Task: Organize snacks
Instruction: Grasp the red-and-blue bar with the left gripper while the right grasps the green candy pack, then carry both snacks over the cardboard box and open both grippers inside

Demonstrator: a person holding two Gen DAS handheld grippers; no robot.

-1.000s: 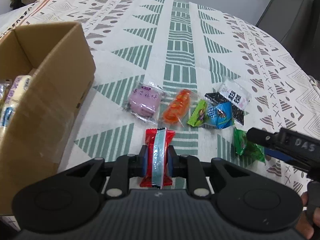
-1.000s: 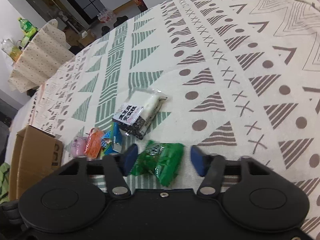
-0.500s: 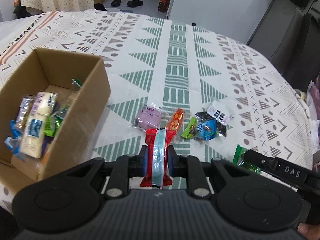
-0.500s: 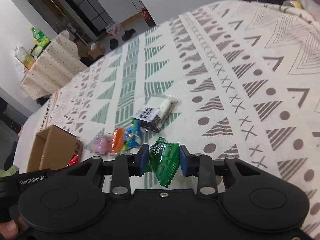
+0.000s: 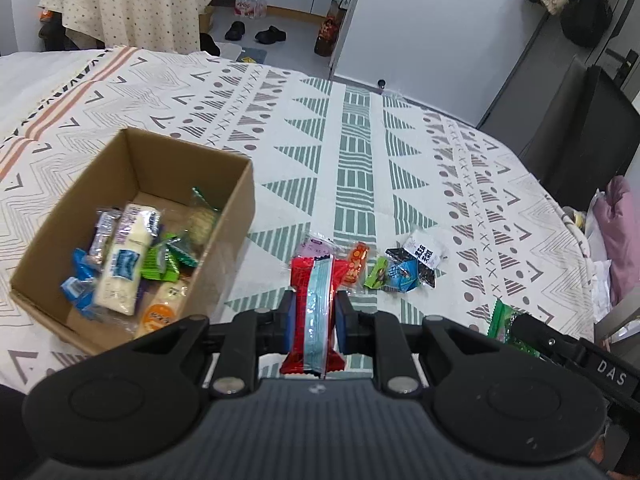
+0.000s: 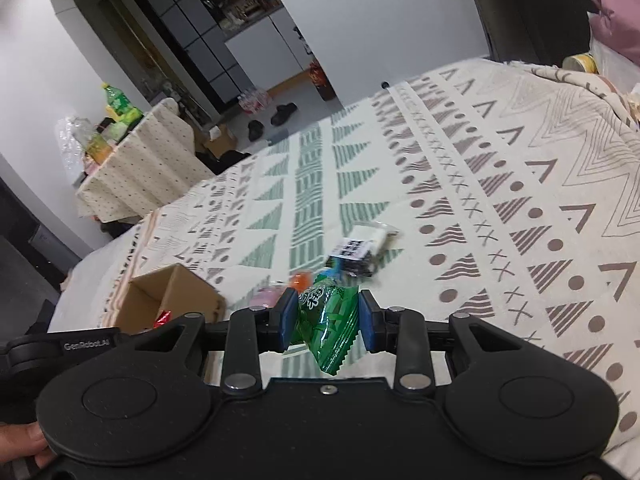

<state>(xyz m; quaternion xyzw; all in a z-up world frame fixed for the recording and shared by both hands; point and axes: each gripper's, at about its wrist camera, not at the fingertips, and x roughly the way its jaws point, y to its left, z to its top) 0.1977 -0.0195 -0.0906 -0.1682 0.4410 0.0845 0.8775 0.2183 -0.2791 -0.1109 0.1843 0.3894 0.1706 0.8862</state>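
Right of the cardboard box (image 5: 236, 216) on the patterned worktop (image 5: 356, 184), the left tongs (image 5: 314, 322) pinch a red snack packet (image 5: 314, 312), while farther right the right tongs (image 6: 326, 320) clamp a green snack packet (image 6: 328, 324), both lifted above the loose snacks (image 5: 396, 270).

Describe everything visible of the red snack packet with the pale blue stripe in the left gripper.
The red snack packet with the pale blue stripe is a glossy crinkled plastic wrapper with crimped ends. It stands lengthwise, clamped at mid-body between the left gripper's blue pads, lifted clear of the patterned cloth, right of the open cardboard box.
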